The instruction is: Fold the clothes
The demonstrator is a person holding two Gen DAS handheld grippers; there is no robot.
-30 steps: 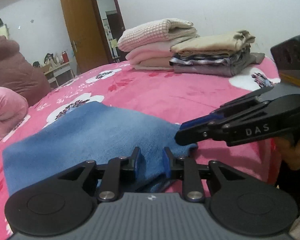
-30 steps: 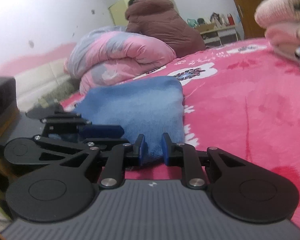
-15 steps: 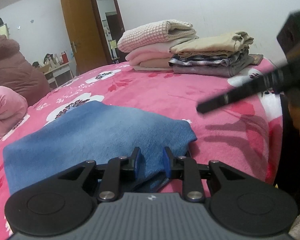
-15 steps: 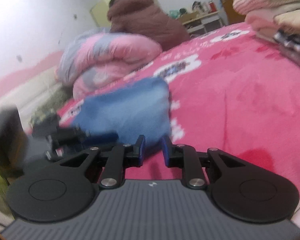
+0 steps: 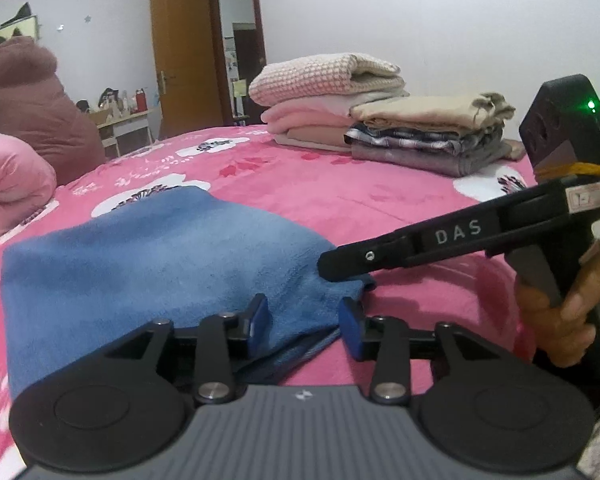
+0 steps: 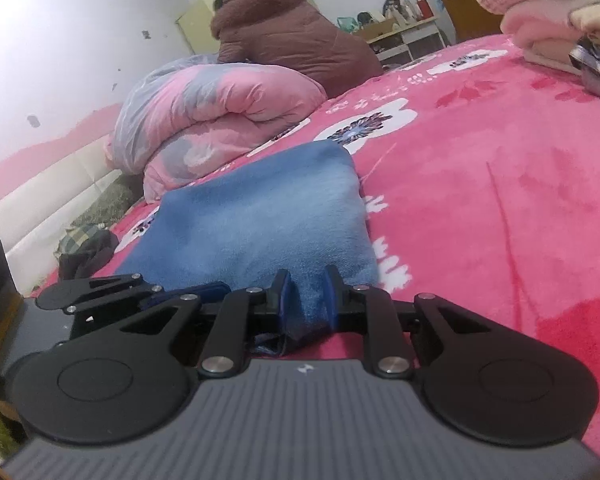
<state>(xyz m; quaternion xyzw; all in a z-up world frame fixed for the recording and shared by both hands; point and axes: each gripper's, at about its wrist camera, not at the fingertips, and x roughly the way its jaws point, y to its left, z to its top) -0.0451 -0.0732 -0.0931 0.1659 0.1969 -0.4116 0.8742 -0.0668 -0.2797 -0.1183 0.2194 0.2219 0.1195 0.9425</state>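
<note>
Where it meets the blue towel (image 5: 160, 264), the right gripper (image 5: 332, 270) reads "DAS".

Bare pink flowered bedspread (image 5: 400, 200) open between folded blue fleece cloth (image 5: 160, 256) and far stacks of folded clothes (image 5: 380, 124), rolled pink quilt (image 6: 220, 116) and brown bundle (image 6: 292, 36) blocking the far left, right tongs (image 5: 328, 268) crossing the near right.
</note>
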